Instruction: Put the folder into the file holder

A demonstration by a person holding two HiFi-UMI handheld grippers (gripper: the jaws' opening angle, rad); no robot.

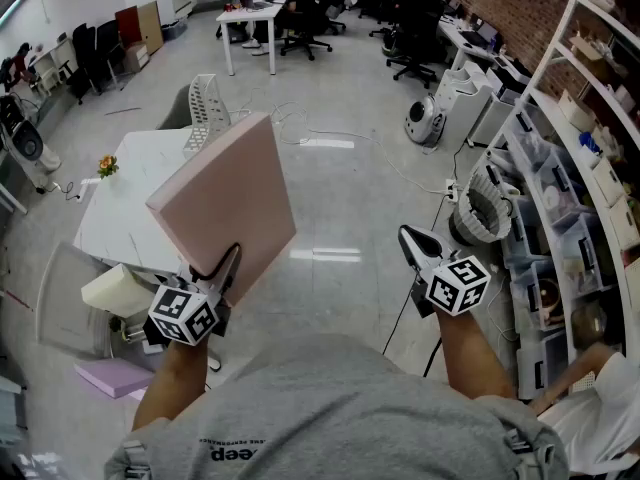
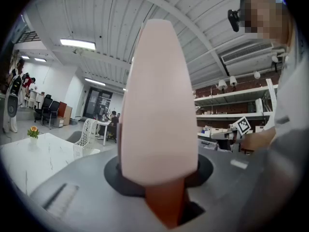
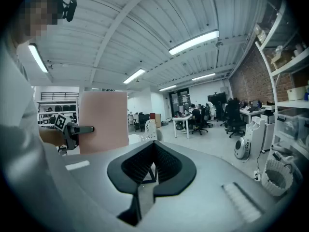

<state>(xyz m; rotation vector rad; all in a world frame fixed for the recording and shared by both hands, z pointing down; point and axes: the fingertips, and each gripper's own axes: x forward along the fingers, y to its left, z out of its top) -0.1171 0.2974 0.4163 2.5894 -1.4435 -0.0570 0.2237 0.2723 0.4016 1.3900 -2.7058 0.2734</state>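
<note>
A pink folder (image 1: 225, 203) stands tilted in the air over the near edge of a white table (image 1: 125, 208). My left gripper (image 1: 228, 264) is shut on its lower edge. In the left gripper view the folder (image 2: 159, 105) fills the middle and hides the jaws. A white perforated piece (image 1: 207, 111) rises behind the table; I cannot tell whether it is the file holder or a chair back. My right gripper (image 1: 410, 236) hovers over the floor to the right, shut with nothing in it; the right gripper view shows its pads meeting (image 3: 154, 146) and the folder (image 3: 103, 122) at the left.
A small flower pot (image 1: 106, 165) stands on the table's far left corner. A beige box (image 1: 118, 290) and a flat purple piece (image 1: 115, 376) lie below the table's near side. Shelving with bins (image 1: 580, 188) and a white basket (image 1: 487, 208) line the right. Desks and office chairs stand far back.
</note>
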